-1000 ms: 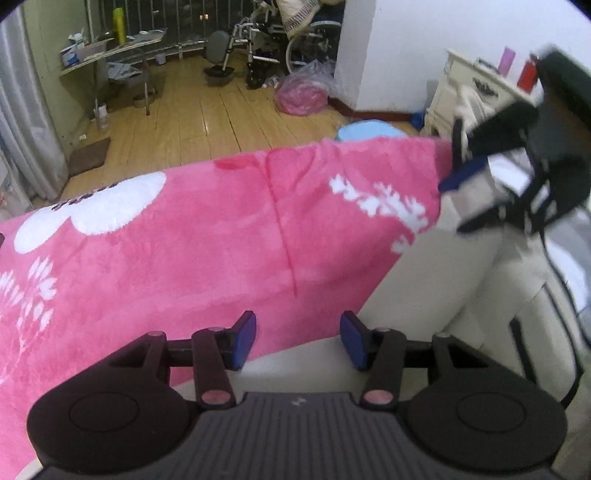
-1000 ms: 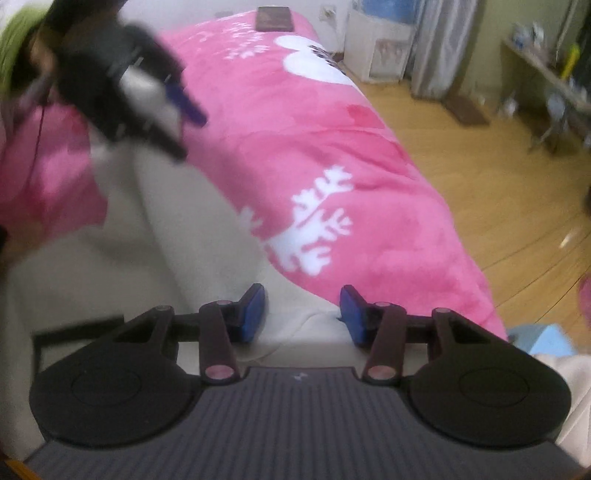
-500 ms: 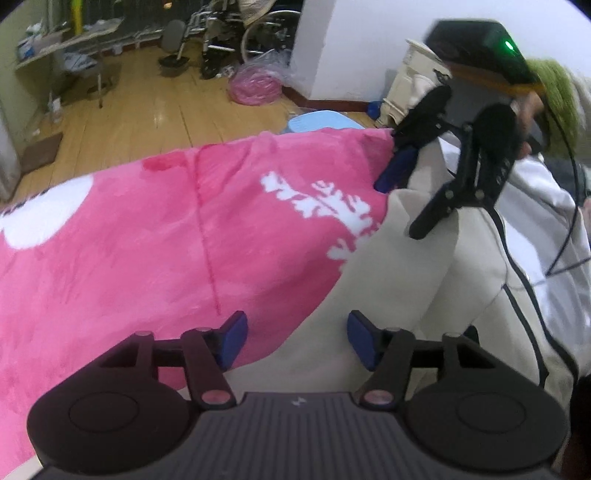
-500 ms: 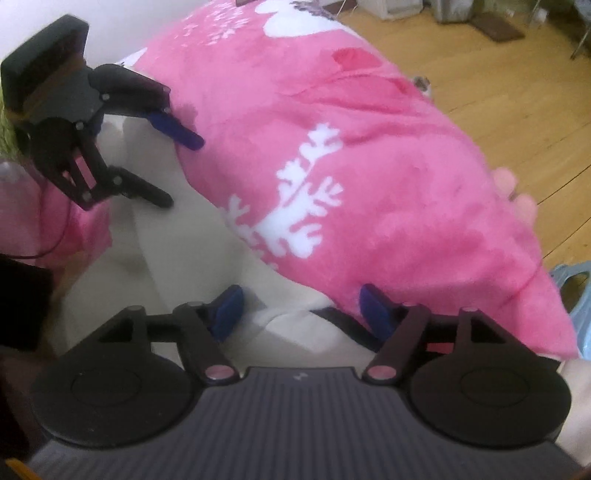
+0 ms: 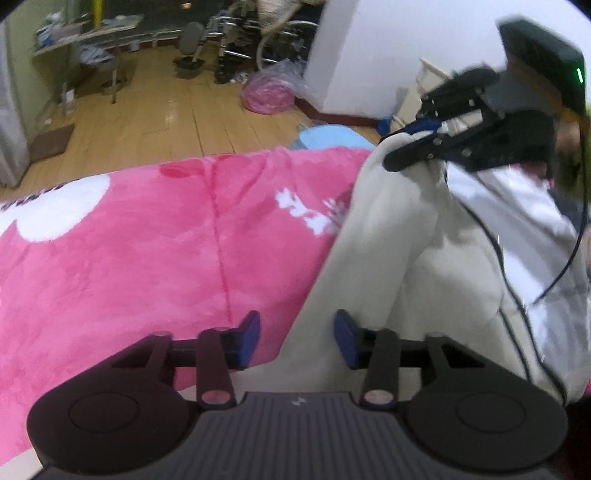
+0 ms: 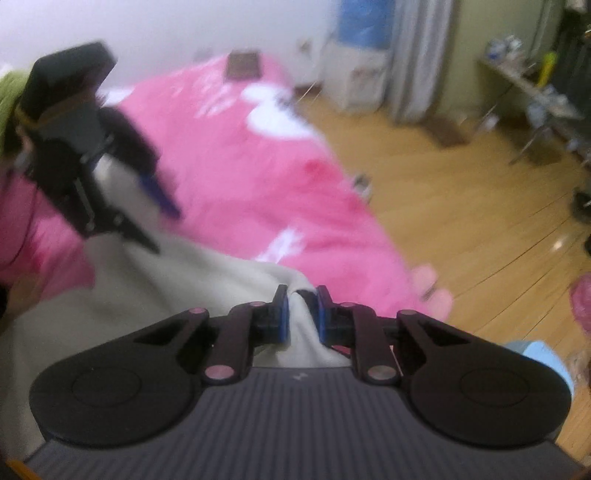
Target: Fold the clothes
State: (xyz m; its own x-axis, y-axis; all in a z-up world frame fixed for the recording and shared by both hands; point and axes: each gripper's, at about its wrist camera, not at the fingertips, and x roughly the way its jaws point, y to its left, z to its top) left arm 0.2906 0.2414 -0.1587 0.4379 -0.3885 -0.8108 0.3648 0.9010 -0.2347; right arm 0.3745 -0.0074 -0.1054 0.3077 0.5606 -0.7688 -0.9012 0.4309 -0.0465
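Right gripper [image 6: 300,308]: I am pinching a fold of the cream garment [image 5: 388,240], lifting its edge off the pink blanket [image 5: 147,240].
Left gripper [image 5: 297,338]: I am keeping it wide open and empty, near the garment's left edge.

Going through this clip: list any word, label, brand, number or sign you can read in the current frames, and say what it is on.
No text can be read in either view.
Dark lettering on the white patch of the pink blanket: cut off at the frame edge and too blurred to read.
Small pale mark on the ribbed body behind the left tongs: a logo shape, no letters.
Items on the far table: too small to read.
The right wrist view is blurred by motion.
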